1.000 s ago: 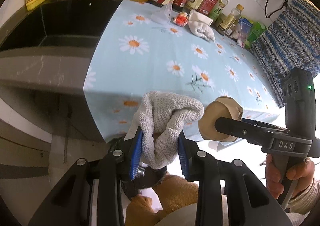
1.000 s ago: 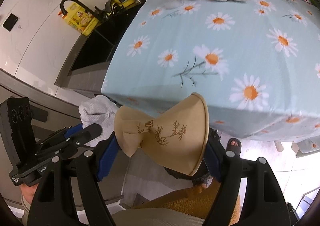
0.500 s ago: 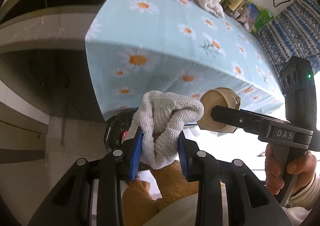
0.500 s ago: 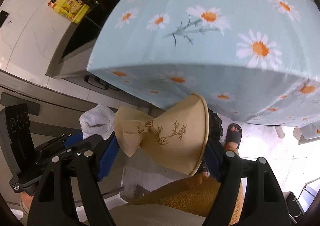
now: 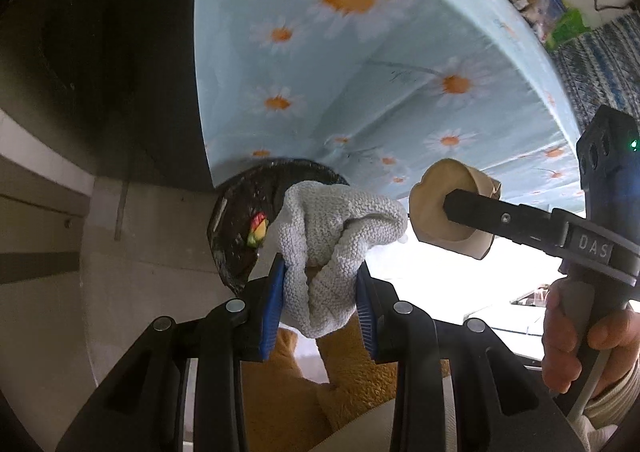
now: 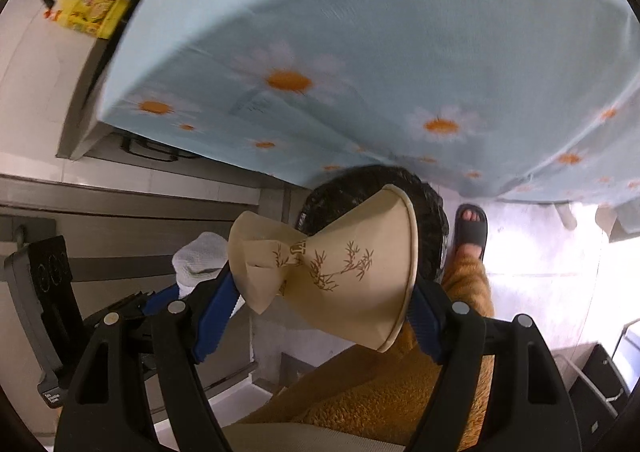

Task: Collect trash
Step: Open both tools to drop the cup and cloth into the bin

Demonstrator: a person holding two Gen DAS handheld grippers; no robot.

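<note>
Trash is hanging over the black-lined bin [image 5: 240,211] for dropping: left hand-held gripper [image 5: 320,292] clamping a knitted cloth [image 5: 332,236], right hand-held gripper [image 6: 316,300] squeezing a crushed paper cup [image 6: 332,268]

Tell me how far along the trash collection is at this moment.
Done: a red-and-yellow wrapper already lies in the black-lined trash bin below the daisy-print tablecloth.
In hand: the left gripper is shut on a crumpled white knitted cloth; the right gripper clamps a crushed beige paper cup. Both hang above the bin.
Left: releasing both; more items remain at the table's far end.
</note>
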